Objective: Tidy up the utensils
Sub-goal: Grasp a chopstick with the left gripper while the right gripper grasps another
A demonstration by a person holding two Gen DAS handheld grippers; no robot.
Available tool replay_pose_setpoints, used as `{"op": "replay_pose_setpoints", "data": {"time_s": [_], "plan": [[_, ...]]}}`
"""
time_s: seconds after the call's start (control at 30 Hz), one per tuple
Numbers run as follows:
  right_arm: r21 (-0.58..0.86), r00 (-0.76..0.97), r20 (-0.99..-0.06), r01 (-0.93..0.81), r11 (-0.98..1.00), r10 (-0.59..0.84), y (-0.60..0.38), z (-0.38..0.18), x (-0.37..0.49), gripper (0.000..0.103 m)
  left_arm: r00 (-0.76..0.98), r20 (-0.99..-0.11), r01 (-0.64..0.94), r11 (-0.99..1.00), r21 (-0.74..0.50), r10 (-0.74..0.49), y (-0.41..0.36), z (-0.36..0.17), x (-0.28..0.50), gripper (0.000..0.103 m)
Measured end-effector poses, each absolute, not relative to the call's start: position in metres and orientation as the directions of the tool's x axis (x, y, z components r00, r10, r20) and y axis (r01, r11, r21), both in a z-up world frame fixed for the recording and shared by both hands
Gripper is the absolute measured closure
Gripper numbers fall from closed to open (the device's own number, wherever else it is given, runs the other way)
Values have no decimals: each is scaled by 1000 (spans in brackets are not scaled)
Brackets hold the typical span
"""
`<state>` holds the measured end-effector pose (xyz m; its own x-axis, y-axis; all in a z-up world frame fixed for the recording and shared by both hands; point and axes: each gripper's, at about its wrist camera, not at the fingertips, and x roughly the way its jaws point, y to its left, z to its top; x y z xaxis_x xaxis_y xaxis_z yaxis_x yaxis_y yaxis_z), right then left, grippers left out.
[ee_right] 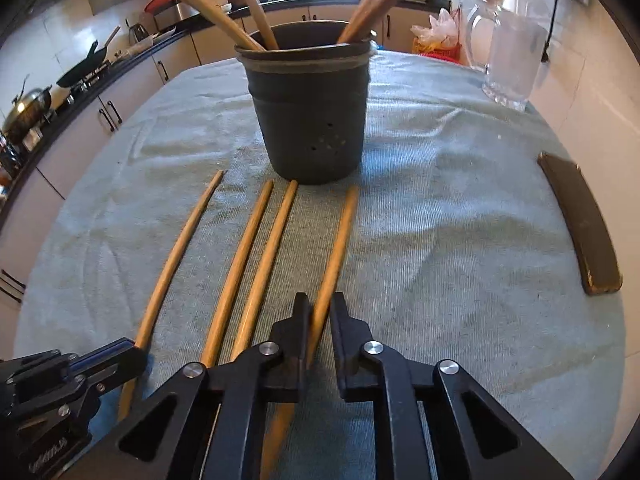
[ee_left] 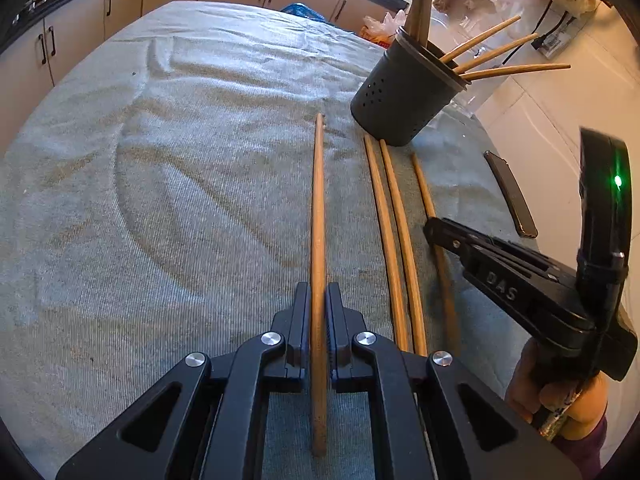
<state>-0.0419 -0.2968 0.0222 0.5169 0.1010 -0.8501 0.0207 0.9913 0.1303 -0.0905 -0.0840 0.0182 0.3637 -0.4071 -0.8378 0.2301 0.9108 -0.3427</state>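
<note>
Four wooden chopsticks lie side by side on the grey-green cloth in front of a dark perforated utensil holder [ee_left: 404, 92] [ee_right: 312, 112], which has several wooden utensils standing in it. My left gripper [ee_left: 319, 288] is shut on the leftmost chopstick [ee_left: 318, 200] [ee_right: 180, 248] near its thick end. My right gripper [ee_right: 320, 300] is shut on the rightmost chopstick [ee_right: 340, 232] [ee_left: 422, 184]; its black fingers [ee_left: 434, 232] show from the side in the left wrist view. The two middle chopsticks [ee_right: 256, 256] [ee_left: 390, 216] lie loose between them.
A dark flat phone-like slab [ee_right: 580, 232] [ee_left: 512, 196] lies on the cloth to the right. A glass mug [ee_right: 512, 64] stands at the back right near the wall. Kitchen cabinets and a counter with pans [ee_right: 80, 72] run behind and to the left.
</note>
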Motion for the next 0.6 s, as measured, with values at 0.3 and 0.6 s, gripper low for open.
{"op": "replay_pose_setpoints", "data": {"time_s": [0.3,0.6], "plan": [[122,496,-861,-16,992,114,-322,21,-120,94,298,-868,254,909,-330,-398,-75,22,-127,94],[210,478,-862,31,977,170,-344,22,-128,88,272,-901,309,917,-252,-339,-91,29,-92,75]]}}
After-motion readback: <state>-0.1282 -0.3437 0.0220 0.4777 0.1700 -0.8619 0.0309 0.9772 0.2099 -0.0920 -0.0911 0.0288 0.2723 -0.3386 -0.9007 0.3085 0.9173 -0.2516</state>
